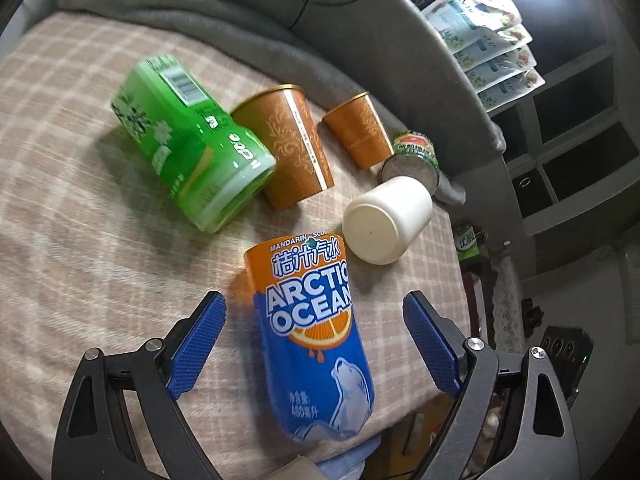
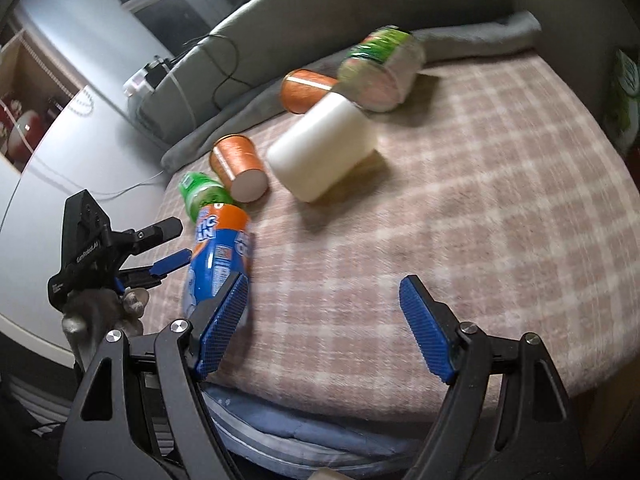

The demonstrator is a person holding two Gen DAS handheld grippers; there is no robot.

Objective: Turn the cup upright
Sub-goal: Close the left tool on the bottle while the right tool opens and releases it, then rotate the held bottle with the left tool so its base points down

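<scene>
Left wrist view: we see the white cup (image 1: pixel 388 220) lying on its side on the checked blanket (image 1: pixel 100 240), base toward us, long axis running up-right toward the jar (image 1: pixel 412 158). Our left gripper (image 1: pixel 316 344) hangs above the orange soda bottle (image 1: pixel 316 336), fingers wide, gripping nothing. In the right wrist view, our right gripper (image 2: pixel 324 326) hovers wide open over bare blanket, well short of the cup (image 2: pixel 322 146).

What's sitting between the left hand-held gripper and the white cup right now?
The Arctic Ocean bottle lies between the open fingers of the left hand-held gripper, pointing toward the white cup just beyond its end. The left wrist view shows it best.
</scene>
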